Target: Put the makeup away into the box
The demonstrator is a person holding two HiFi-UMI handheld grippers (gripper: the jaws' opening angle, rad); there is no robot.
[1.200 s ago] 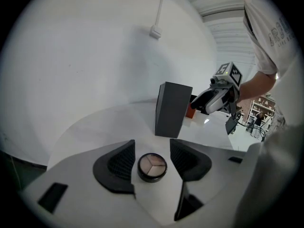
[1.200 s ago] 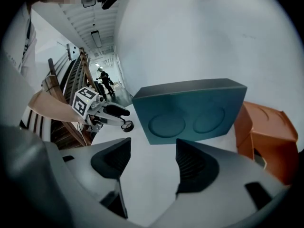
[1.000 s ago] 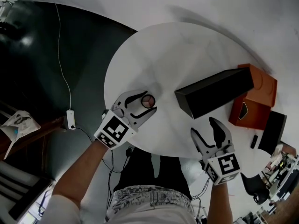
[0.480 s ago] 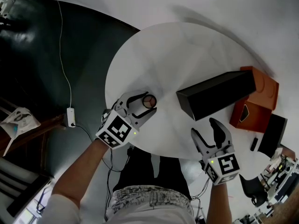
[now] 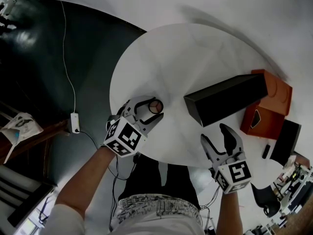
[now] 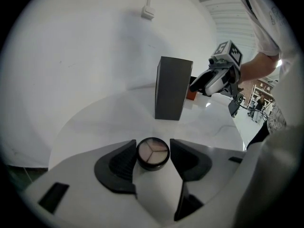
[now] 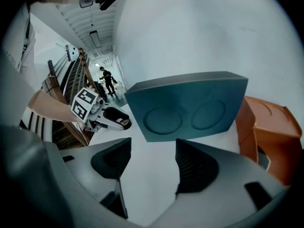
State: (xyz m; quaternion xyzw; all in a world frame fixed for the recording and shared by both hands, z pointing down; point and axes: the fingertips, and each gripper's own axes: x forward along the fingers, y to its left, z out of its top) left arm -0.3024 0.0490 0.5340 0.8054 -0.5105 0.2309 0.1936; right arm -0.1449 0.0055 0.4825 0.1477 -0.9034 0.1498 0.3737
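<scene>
A round makeup compact (image 5: 155, 105) with a three-part pan sits between the jaws of my left gripper (image 5: 157, 107), near the round white table's (image 5: 171, 53) near-left edge. In the left gripper view both pads touch the compact (image 6: 153, 154), so the left gripper (image 6: 153, 145) is shut on it. A long black box (image 5: 225, 98) lies on the table's right side. In the right gripper view its near face (image 7: 187, 106) shows two round recesses. My right gripper (image 5: 213, 132) hovers at the table's near edge, just short of the box. The right gripper (image 7: 153, 148) is open with nothing between its jaws.
An orange box (image 5: 270, 102) stands behind and to the right of the black box. Flat black items (image 5: 286, 138) lie further right. A white cable with an adapter (image 5: 74, 124) runs over the dark floor at the left. A person (image 7: 108, 80) stands far off.
The left gripper has rolled a little, its marker cube turning, with the compact still between its jaws. The right gripper has stayed where it was.
</scene>
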